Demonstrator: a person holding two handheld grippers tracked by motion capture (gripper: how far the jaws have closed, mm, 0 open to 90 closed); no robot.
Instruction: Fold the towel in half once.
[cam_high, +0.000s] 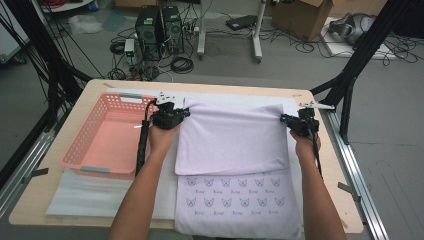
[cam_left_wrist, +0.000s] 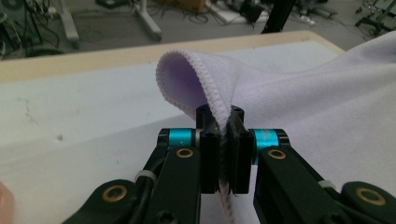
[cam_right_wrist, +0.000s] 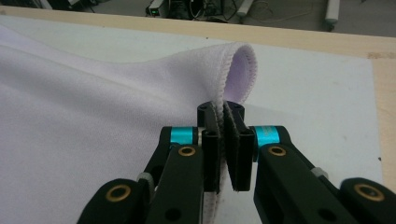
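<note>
1. Where the left gripper (cam_left_wrist: 223, 154) meets the cloth, its jaws are pressed together on the stitched hem of the lilac towel (cam_high: 232, 137); the pinched corner curls up and over the jaw tips in the left gripper view.
2. Right gripper (cam_right_wrist: 225, 154): jaws likewise clamped on the towel's hem at the opposite corner; the corner loops over above the jaws.
3. Towel: folded over on itself, plain side up across the far half, a strip printed with small blue animal faces exposed at the near edge; both held corners lifted at the far side, the rest lying on the white mat (cam_high: 80, 192).
4. Edges: far hem of the towel near the far edge of the table (cam_high: 30, 207); a bare strip of mat and wood beyond it; right gripper (cam_high: 295, 122) close to the table's right edge.
5. Container: pink basket (cam_high: 100, 150), slotted walls, nothing inside; just left of the left gripper (cam_high: 172, 116), the forearm passing beside its right wall.
</note>
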